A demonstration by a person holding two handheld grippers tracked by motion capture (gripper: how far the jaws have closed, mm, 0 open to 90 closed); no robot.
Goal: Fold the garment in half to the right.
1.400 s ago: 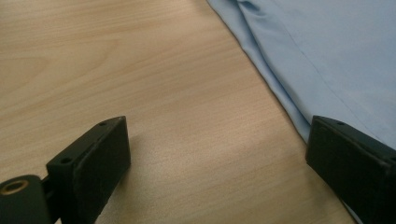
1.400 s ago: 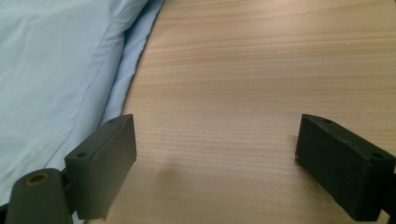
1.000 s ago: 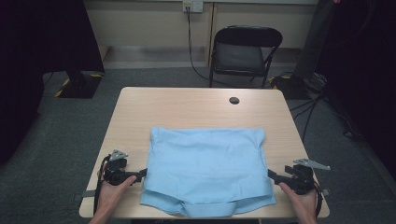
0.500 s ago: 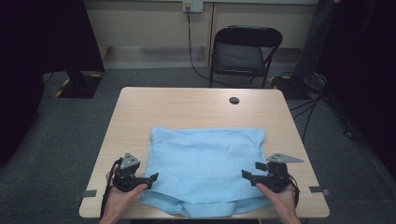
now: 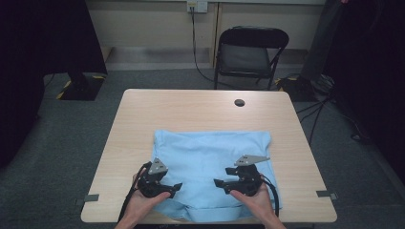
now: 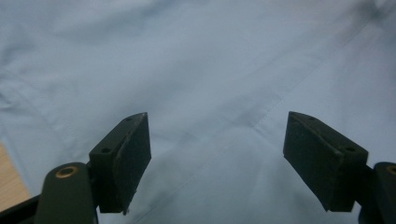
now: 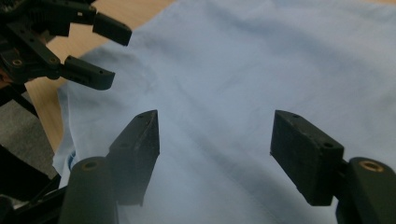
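Both hands moved in from the side edges over the light blue garment lying flat on the table, left gripper and right gripper jaws just been closing, apart and empty, probably lining up a mid-cloth pinch.

Smooth matt blue cloth on pale wood table.

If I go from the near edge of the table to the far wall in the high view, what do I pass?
Two black grippers in the person's hands, left and right → light blue cloth → small black disc on the wooden table → black folding chair → wall socket.
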